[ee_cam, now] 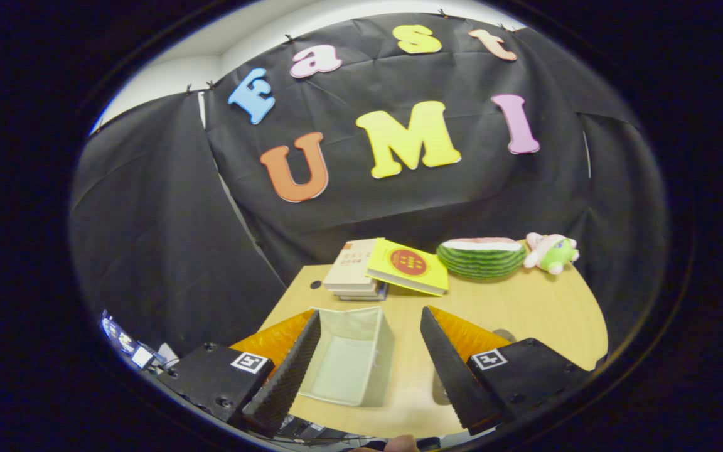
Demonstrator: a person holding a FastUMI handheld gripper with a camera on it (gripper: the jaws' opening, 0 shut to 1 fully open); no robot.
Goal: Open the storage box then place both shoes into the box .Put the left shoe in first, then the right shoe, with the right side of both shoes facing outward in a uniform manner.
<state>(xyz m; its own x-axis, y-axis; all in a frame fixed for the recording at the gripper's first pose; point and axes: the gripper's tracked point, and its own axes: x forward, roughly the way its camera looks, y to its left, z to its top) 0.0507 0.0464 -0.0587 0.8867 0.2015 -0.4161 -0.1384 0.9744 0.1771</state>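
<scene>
A pale grey-green fabric storage box [350, 358] stands on the wooden table [524, 307], its top open and its inside bare. It lies between my two fingers, nearer the left one. My gripper [371, 329] is open, held above the table, with nothing between its ribbed black pads. The left finger [292, 370] overlaps the box's left wall in the view.
Beyond the box lie a stack of books [355, 273] with a yellow book [408, 263] leaning on it, a watermelon-slice toy [482, 256] and a small pink-and-green plush [553, 252] at the table's far edge. Black cloth walls close the booth behind.
</scene>
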